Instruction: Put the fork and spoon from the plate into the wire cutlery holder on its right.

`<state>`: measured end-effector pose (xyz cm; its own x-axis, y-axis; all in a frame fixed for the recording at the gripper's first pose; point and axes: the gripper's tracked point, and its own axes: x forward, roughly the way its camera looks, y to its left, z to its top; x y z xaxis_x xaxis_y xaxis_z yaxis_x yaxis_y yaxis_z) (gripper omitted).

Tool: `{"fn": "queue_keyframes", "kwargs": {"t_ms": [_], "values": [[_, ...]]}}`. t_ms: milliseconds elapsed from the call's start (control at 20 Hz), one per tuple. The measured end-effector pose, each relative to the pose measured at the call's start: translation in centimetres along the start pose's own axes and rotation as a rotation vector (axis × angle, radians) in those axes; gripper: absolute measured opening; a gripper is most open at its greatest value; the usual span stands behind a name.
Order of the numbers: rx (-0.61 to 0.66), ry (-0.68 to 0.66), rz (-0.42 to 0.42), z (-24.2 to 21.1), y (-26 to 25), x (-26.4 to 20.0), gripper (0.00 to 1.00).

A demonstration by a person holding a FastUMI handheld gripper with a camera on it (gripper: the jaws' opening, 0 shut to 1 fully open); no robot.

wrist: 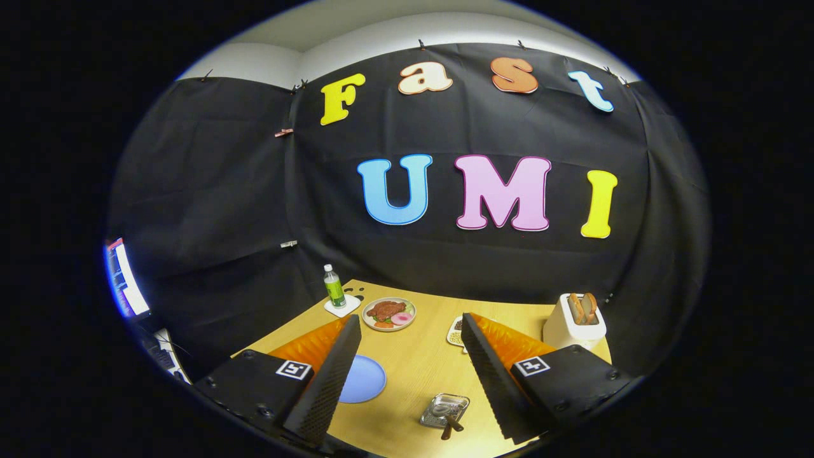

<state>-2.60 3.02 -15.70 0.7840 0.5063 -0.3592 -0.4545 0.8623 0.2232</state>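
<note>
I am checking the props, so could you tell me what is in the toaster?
Two browned toast slices stand in the toaster, tops showing; their lower parts are hidden inside. The open gripper holds nothing.

A green-labelled bottle (334,286) with a white cap is seen upright on a white coaster (343,306) at the far side of the wooden counter (416,369); just beside it a plate of food (389,313) is set, with a brown piece and a pink slice on it; a white toaster (574,323) is placed well apart from these, two slices of bread (583,307) standing in its slots; a flat blue disc (362,379) is laid on the near part of the counter; a lit screen (122,278) is seen off beyond the counter's edge.
</note>
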Motion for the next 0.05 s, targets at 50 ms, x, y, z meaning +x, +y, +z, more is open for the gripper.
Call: {"fn": "queue_keyframes", "kwargs": {"t_ms": [50], "values": [[0.007, -0.002, 0.01, -0.05, -0.1, -0.22, 0.99]]}}
